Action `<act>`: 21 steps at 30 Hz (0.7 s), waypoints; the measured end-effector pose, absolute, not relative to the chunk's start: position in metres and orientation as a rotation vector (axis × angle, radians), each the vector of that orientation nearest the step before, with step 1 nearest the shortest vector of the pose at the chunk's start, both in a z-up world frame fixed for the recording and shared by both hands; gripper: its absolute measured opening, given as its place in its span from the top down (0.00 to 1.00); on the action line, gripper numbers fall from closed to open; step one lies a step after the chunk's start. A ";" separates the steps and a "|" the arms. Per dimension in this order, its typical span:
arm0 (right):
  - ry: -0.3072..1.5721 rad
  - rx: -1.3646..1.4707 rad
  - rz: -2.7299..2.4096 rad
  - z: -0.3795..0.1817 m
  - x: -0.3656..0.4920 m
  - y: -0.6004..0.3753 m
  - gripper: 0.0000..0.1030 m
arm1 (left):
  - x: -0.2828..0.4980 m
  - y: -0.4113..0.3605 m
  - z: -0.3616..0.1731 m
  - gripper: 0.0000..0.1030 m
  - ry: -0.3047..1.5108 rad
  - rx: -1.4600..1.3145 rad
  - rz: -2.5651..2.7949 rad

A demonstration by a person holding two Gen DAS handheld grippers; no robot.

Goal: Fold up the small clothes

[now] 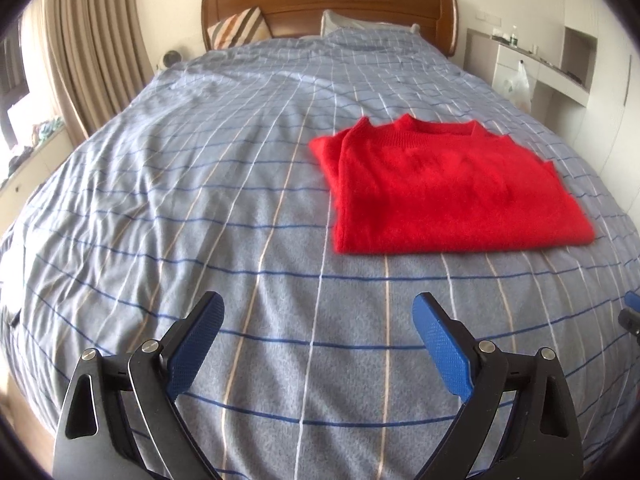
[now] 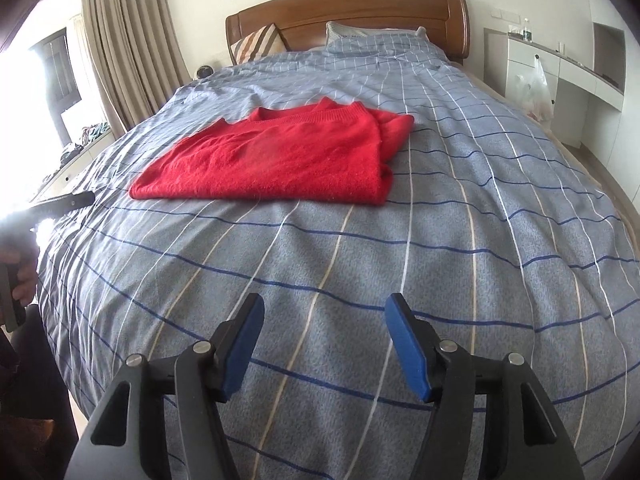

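One fuzzy red knitted sweater (image 1: 448, 184) lies folded into a rough rectangle on the blue-grey checked bed cover (image 1: 224, 208), collar towards the wooden headboard (image 1: 328, 4) and well short of it. It looks soft, light and limp, with a hairy nap that should grip rather than slip; it would sag if lifted by one point. A sensible hold would be the two corners of its near edge, one per tool, pinching all the layers so the fold does not open.

Both tools hang above bare cover, on the side of the sweater away from the headboard and apart from it. The left gripper (image 1: 318, 336) has its blue pads spread wide with nothing between them; the right gripper (image 2: 325, 336) likewise stands parted and empty, somewhat narrower.

Around the sweater the cover is free on all sides, with most room on the curtain (image 1: 84, 52) side. The white cabinet (image 2: 560, 76) stands beyond the bed's opposite edge, and the sweater lies nearer that edge.
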State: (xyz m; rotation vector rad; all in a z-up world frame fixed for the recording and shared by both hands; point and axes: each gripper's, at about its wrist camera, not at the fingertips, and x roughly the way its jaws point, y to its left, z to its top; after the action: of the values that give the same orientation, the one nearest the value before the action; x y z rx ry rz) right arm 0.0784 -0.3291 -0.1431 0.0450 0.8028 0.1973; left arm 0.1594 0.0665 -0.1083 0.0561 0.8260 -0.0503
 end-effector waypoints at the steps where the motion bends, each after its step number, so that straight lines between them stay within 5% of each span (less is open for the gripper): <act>1: 0.792 0.043 0.188 -0.145 0.076 -0.330 0.38 | 0.158 0.069 -0.117 0.07 0.834 0.048 -0.049; 21: 0.687 0.111 0.143 -0.189 0.071 -0.347 0.20 | 0.143 0.078 -0.171 0.01 0.737 0.005 -0.097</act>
State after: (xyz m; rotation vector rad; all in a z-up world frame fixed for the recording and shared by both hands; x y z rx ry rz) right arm 0.0710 -0.3474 -0.1890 0.1108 0.6871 0.1430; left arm 0.1429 0.0784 -0.1705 0.0054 0.7372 -0.0975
